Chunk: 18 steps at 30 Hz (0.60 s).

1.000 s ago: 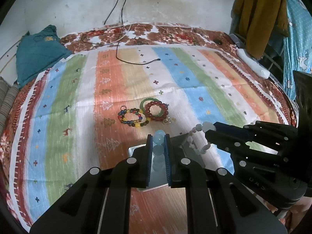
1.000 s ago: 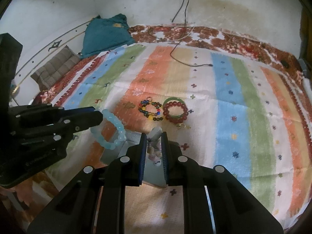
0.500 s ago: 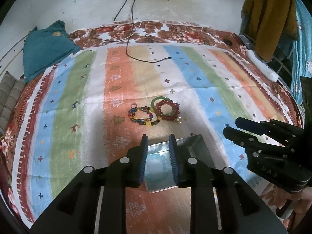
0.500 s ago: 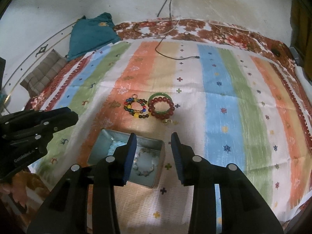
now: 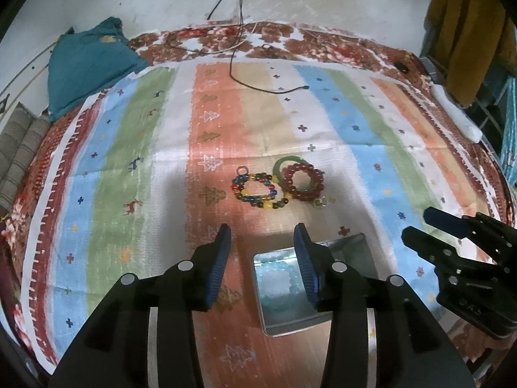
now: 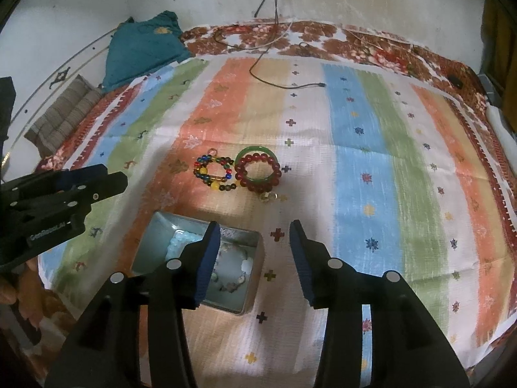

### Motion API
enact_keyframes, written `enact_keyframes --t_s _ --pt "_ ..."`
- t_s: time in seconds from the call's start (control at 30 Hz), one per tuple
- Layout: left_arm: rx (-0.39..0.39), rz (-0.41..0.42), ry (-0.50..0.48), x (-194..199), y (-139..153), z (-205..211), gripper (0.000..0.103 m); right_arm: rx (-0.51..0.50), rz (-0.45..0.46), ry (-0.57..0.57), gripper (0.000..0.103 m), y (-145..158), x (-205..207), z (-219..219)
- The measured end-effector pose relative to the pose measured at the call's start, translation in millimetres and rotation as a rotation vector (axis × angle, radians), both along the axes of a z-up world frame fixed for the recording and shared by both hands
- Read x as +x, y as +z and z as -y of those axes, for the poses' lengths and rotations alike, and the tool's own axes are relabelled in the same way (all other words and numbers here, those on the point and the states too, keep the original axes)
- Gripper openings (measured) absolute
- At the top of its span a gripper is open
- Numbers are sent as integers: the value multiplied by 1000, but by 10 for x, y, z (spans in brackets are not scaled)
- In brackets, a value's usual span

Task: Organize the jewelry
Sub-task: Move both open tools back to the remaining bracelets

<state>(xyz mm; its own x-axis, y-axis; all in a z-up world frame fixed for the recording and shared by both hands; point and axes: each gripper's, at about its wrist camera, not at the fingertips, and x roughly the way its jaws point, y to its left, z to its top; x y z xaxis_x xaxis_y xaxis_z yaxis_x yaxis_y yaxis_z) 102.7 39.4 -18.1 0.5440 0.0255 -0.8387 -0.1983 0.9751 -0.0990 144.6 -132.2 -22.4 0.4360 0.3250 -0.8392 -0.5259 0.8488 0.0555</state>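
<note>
Striped cloth (image 6: 371, 148); only right view shows charm bracelet (image 6: 231, 278).

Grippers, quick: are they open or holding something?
Left gripper: open, holding nothing.
Right gripper: open, holding nothing.

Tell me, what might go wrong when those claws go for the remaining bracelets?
The red bead bracelet lies on top of the green bangle and touches the multicolored bracelet, so a grab may drag its neighbours along. A small charm beside them could be missed. The open left gripper hangs over the tin and might bump it.
</note>
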Motion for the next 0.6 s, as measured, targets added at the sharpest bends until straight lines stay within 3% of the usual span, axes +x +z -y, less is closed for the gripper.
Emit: enact_keyframes --t_s 0.4,0.6 --pt "4 -31 49 176 -81 -145 58 -36 -4 -4 63 -49 199 -81" --pt "47 -77 55 338 -193 -206 61 -44 -37 -10 64 -138 354 -127"
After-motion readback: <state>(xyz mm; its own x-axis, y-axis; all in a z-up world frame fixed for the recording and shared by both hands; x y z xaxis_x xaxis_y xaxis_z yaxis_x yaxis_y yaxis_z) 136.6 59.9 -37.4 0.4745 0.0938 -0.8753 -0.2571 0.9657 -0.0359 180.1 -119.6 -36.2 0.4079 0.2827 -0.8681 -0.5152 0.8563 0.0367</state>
